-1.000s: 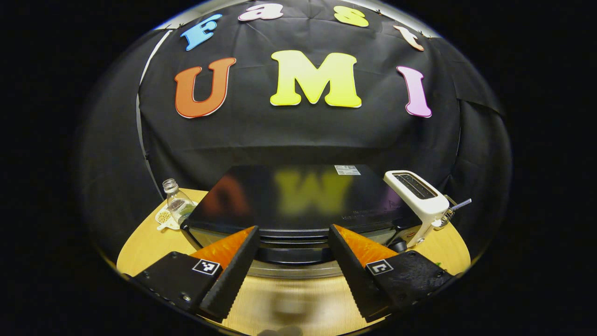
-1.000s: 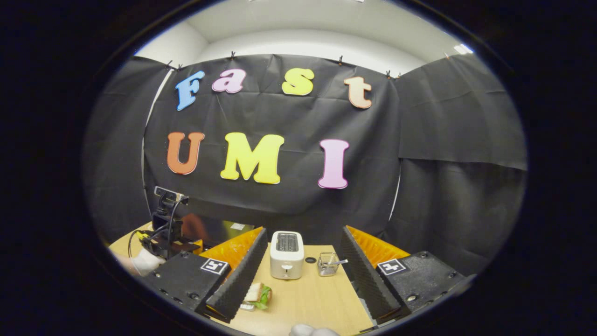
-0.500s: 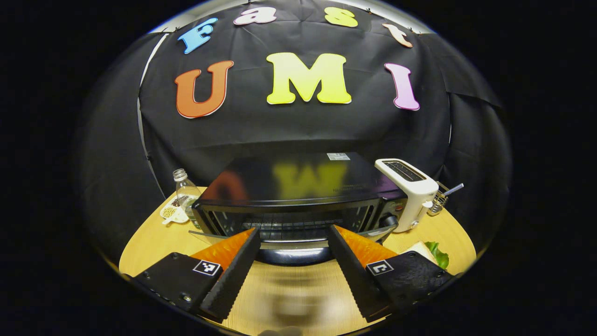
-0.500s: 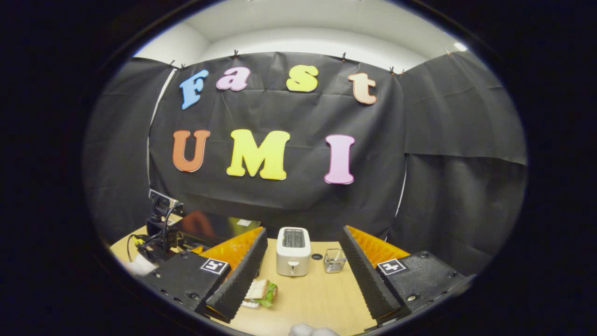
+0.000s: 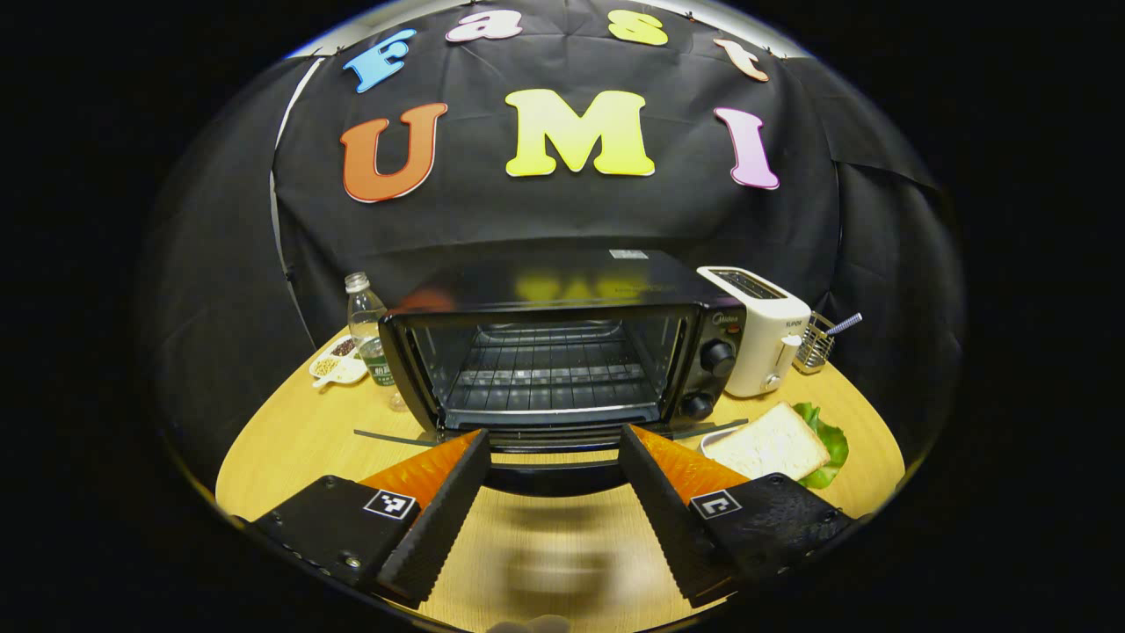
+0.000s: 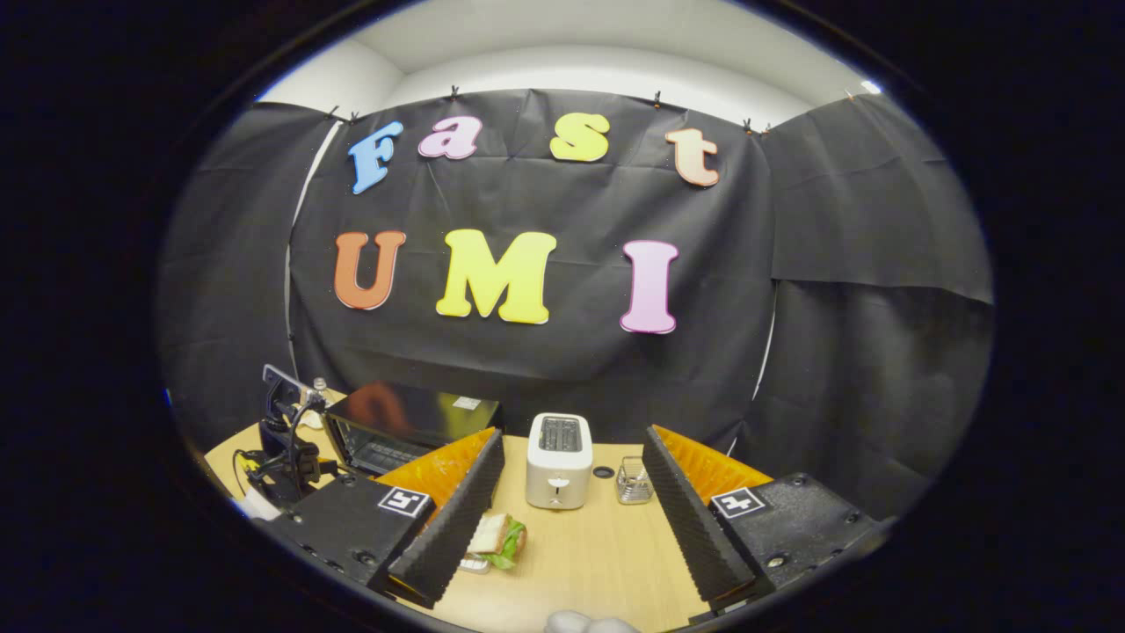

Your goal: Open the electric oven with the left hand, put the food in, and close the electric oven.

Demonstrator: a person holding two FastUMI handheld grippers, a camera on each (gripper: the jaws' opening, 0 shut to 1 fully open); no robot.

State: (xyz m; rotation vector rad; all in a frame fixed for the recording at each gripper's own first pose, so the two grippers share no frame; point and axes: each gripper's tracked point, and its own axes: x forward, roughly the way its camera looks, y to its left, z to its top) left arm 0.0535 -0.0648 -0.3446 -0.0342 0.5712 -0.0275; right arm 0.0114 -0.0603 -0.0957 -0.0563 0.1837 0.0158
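Observation:
The black electric oven [image 5: 562, 347] stands in the middle of the left gripper view, its glass door [image 5: 387, 437] swung down almost flat and the wire rack [image 5: 549, 374] bare inside. My left gripper [image 5: 554, 431] is open, one finger on either side of the door's black handle [image 5: 554, 479]. A sandwich [image 5: 773, 444] of white bread and lettuce lies on a plate right of the oven. In the right gripper view my right gripper [image 6: 571, 435] hangs open above the table, the sandwich [image 6: 497, 538] by its left finger and the oven [image 6: 400, 426] farther left.
A white toaster [image 5: 760, 338] stands against the oven's right side, with a wire holder [image 5: 817, 343] beyond it. Left of the oven are a clear bottle [image 5: 365, 330] and a small dish of beans [image 5: 338, 365]. The round wooden table [image 5: 290, 440] carries everything.
The oven door has come down from nearly closed to almost flat, and my left gripper has dropped with its handle. The sandwich has come into the left gripper view. The right gripper barely shifted.

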